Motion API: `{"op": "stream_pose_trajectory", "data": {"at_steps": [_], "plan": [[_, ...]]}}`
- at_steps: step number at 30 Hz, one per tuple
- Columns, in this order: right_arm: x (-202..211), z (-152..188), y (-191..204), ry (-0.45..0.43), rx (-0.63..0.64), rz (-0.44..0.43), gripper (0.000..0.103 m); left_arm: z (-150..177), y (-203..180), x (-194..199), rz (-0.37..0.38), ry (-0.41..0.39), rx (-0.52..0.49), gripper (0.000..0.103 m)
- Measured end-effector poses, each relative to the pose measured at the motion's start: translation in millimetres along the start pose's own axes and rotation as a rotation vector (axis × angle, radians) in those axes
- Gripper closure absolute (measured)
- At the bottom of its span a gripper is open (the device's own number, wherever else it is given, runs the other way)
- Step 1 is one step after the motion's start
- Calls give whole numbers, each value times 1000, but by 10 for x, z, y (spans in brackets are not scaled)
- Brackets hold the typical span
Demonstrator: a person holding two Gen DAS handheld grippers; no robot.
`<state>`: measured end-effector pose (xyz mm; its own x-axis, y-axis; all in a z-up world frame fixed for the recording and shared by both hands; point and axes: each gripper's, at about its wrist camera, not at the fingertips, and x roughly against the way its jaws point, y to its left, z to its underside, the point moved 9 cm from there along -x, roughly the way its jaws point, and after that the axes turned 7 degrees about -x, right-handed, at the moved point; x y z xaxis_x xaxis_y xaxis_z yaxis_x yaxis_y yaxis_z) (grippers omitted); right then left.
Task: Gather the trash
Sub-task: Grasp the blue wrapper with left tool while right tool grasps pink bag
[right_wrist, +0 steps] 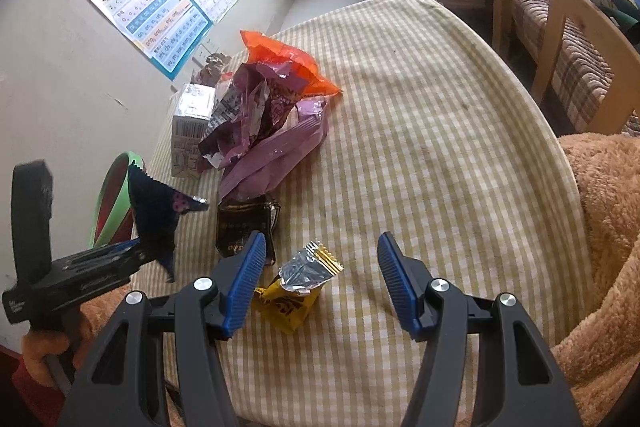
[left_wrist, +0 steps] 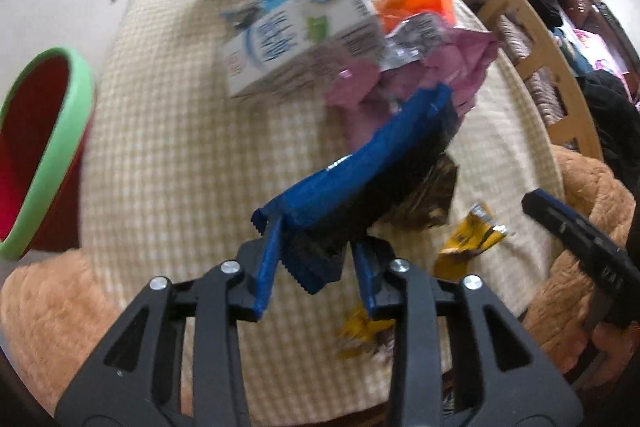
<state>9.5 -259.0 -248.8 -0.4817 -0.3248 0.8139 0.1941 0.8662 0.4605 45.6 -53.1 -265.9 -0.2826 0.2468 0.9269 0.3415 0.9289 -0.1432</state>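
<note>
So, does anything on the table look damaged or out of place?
Yes. The milk carton is dented, and torn, crumpled wrappers are heaped against it. A small yellow wrapper lies apart from the heap, torn open, its silver lining showing, near the right tongs.

Left tool (left_wrist: pixel 316 267) pinching a blue wrapper (left_wrist: pixel 360 167); right tool (right_wrist: pixel 322 283) agape, empty.

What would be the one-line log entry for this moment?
left hand-held gripper: shut on blue wrapper | right hand-held gripper: open over yellow wrapper | bin: at table edge
</note>
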Motion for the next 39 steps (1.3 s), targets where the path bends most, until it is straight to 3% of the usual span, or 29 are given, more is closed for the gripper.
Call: {"op": "stream_pose_trajectory", "data": {"at_steps": [5,13,18,23,28,34,39], "plan": [[-20,17,1,8,3,3,46,99,32,6,-18,-2,-32,50],[-19,13,-15,8,-4,8,46,-38,52,-187,6,-2,-44,45],[-11,23,-24,13,-1,13,46,-89,12,-341,13,26,-83,60],[-29,46,-6,24,8,15,46,-89,67,-292,8,5,-48,71],[-78,5,100,41,13,-16,45,-5,236,-42,-1,-38,39,71],[-132,-527,432,-36,19,-98,45,175,373,124,6,-61,161,71],[-349,-838,484,-32,-52,-139,46,208,389,163,-16,-53,169,71]]}}
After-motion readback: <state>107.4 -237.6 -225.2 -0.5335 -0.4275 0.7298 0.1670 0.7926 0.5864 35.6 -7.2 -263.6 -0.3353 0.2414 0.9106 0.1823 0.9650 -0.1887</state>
